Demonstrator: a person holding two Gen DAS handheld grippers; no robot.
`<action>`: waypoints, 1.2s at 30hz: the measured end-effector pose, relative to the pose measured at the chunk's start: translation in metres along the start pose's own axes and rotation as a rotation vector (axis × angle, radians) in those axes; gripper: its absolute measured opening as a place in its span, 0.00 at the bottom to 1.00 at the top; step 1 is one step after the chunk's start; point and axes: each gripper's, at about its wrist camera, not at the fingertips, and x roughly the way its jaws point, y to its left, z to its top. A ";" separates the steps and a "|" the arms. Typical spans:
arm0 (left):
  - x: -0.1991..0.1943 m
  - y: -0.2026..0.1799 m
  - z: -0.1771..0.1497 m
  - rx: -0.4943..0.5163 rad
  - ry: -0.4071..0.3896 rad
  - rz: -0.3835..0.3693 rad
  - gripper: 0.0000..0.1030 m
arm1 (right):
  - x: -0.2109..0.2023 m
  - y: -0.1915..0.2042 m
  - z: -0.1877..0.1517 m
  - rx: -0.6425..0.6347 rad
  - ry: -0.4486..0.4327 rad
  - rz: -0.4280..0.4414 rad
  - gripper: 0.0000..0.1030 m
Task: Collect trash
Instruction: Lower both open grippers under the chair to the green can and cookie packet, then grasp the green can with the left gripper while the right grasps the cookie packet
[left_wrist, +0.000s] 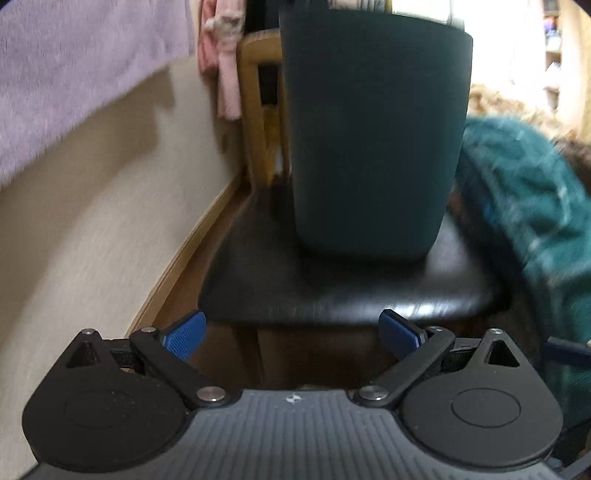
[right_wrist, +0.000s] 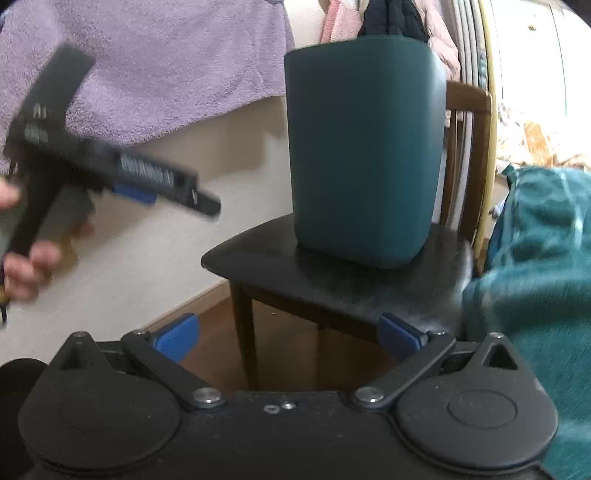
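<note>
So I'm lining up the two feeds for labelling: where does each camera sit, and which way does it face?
Left wrist: rides on the left gripper, low and close, facing the dark teal bin on the black chair seat; its own open blue-padded fingers show.
Right wrist: rides on the right gripper, further back, facing the same bin; its open fingers show, plus the left gripper and the person's hand, blurred, at left.
Shared: bin, chair, purple towel, teal blanket.
</note>
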 end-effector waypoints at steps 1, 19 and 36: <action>0.011 -0.006 -0.007 0.001 0.029 0.030 0.97 | 0.004 -0.003 -0.005 0.014 -0.003 0.016 1.00; 0.272 -0.002 -0.152 0.014 0.517 0.142 0.97 | 0.164 0.001 -0.073 -0.077 0.499 -0.058 0.96; 0.419 0.008 -0.223 -0.211 0.737 0.109 0.97 | 0.353 -0.039 -0.157 -0.212 0.742 -0.064 0.82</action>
